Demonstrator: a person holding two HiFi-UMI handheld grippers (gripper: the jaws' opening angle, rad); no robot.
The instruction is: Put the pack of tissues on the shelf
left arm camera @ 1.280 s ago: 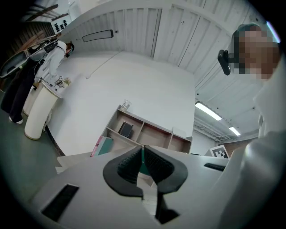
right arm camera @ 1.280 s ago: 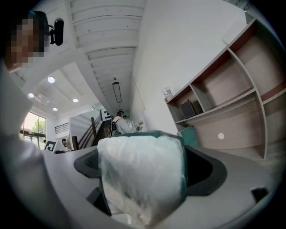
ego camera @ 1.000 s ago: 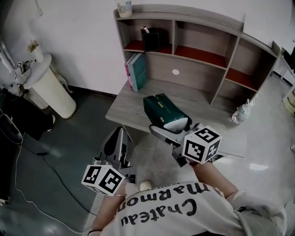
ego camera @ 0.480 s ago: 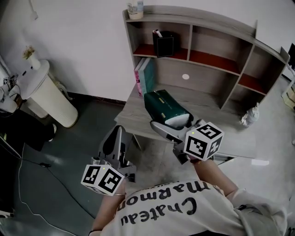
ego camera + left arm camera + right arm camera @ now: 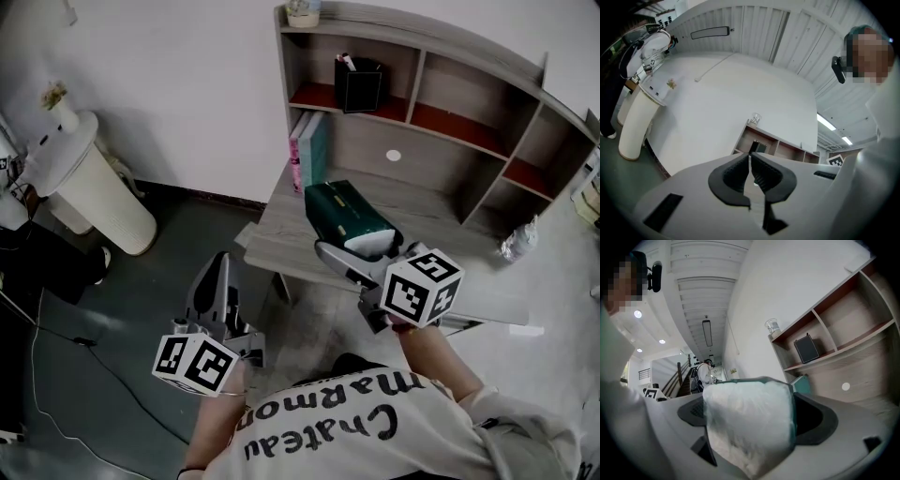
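Grey wooden table (image 5: 291, 239) sits ahead of me, against the white wall. The wooden open-compartment shelf (image 5: 441, 150) stands along the table's back edge. Black square box (image 5: 361, 84) is in the shelf's upper-left compartment. Small glass jar (image 5: 302, 11) is on the shelf top, left corner. Pink and teal upright books (image 5: 309, 150) stand on the table at the left end, below that compartment. Clear plastic bottle (image 5: 518, 242) is on the table's right end. Dark green pack of tissues (image 5: 349, 214) is between my right hand-held gripper (image 5: 366, 251) jaws, over the table's front middle. My left hand-held gripper (image 5: 217, 262) is off the table's front-left, over the floor. White cylindrical bin (image 5: 94, 187) is far left by the wall.
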